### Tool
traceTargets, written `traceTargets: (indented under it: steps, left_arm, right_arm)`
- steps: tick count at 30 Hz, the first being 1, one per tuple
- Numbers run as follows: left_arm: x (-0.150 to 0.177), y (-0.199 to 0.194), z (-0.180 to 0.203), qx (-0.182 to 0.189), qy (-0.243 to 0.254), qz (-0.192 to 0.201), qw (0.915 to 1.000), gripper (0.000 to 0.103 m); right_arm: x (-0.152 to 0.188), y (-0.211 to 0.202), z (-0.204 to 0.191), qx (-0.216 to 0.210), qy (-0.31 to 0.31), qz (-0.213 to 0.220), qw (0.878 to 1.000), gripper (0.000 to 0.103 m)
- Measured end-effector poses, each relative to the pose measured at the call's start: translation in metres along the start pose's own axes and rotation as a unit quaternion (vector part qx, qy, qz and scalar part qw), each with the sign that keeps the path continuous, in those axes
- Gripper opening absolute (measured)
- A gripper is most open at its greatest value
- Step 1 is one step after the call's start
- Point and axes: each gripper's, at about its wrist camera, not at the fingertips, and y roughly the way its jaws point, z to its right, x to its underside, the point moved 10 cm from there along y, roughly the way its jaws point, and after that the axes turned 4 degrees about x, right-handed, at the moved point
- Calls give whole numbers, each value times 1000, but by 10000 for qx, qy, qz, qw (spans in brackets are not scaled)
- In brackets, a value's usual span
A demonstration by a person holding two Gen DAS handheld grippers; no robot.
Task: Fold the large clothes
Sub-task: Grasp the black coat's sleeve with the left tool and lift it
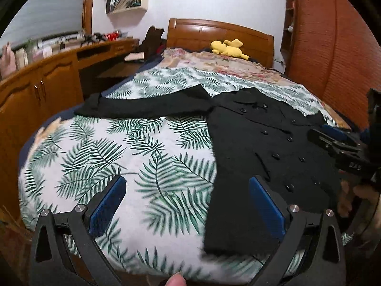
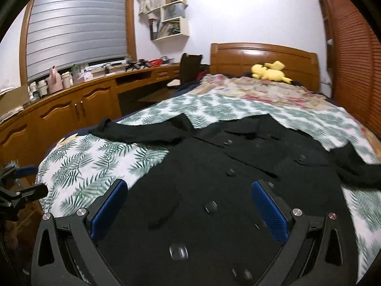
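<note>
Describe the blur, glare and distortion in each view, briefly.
Left wrist view: fisheye bends the bed into a dome, dark vignette in the corners, motion smear on the black coat hem and the desk clutter. Right wrist view: same bulge, the coat buttons smeared, glare on the headboard, the yellow plush toy soft.

One black coat (image 2: 214, 166) lies spread on one bed with a leaf-print cover (image 1: 142, 155). Two grippers are in view, the left gripper (image 1: 188, 202) and the right gripper (image 2: 190, 207) (each with two blue-padded fingers). One yellow plush toy (image 2: 270, 71) sits near one wooden headboard (image 2: 262, 57).
</note>
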Motion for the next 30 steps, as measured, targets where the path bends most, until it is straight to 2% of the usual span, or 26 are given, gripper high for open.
traceTargets:
  steps: [3,6,12,15,17,19,24,25,28,30]
  left_arm:
    - [-13,24,-19,-1,-81,-82,9999,103]
    - [-27,46,-37,-67,-146,-170,9997,101]
    - [-56,106,-78,-97,-529,-539,9971,76]
    - [-72,127,-99,-220,-694,-528,9959,71]
    - [-81,143,-118,-509,-833,-526,9938,68]
    - [-85,160,-135,-679,-1019,-607,9906,57]
    - [-92,203,-172,-628,-1748,-745,9798,52]
    - [-93,209,-180,-617,-1938,-715,9765,52]
    - [-90,227,-200,-524,-2679,-675,9597,52]
    - [-88,238,-208,-525,-2910,-731,9525,51]
  right_arm:
    - [-3,27,3,-96,-87,-126,9998,103]
    - [9,54,11,-219,-73,-438,9988,103]
    - [37,75,27,-533,-41,-991,9936,103]
    - [35,69,41,-569,-15,-987,9935,103]
    - [38,66,44,-588,-10,-1007,9932,103]
    - [39,66,46,-579,9,-1027,9930,103]
    - [41,62,52,-566,54,-1057,9928,103]
    - [42,60,52,-555,22,-1048,9929,103]
    - [40,65,38,-459,-180,-991,9939,103]
    - [38,67,31,-423,-247,-942,9943,103]
